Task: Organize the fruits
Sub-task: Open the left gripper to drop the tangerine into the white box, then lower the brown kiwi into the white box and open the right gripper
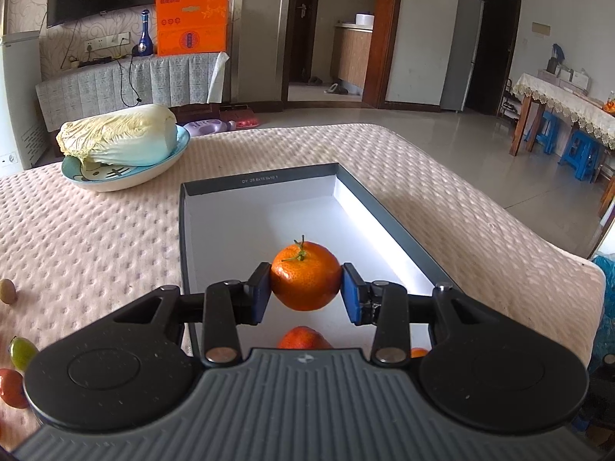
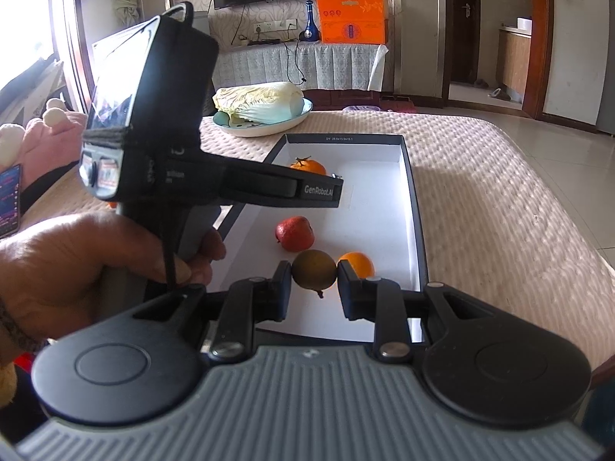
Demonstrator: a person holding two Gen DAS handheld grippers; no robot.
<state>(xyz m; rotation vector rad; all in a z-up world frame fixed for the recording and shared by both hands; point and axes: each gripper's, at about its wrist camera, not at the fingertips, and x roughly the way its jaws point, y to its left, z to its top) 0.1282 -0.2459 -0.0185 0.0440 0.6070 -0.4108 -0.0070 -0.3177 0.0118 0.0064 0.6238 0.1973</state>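
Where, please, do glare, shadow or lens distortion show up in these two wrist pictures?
Left wrist view: a bright sunlit strip glares along the box wall on the right of the picture; the table edge bows from the fisheye; the tangerine in the left tongs is sharp. Right wrist view: the window at far left is blown out, and the held device looms dark and large.

Wrist views, both facing box [image 1: 265,182]
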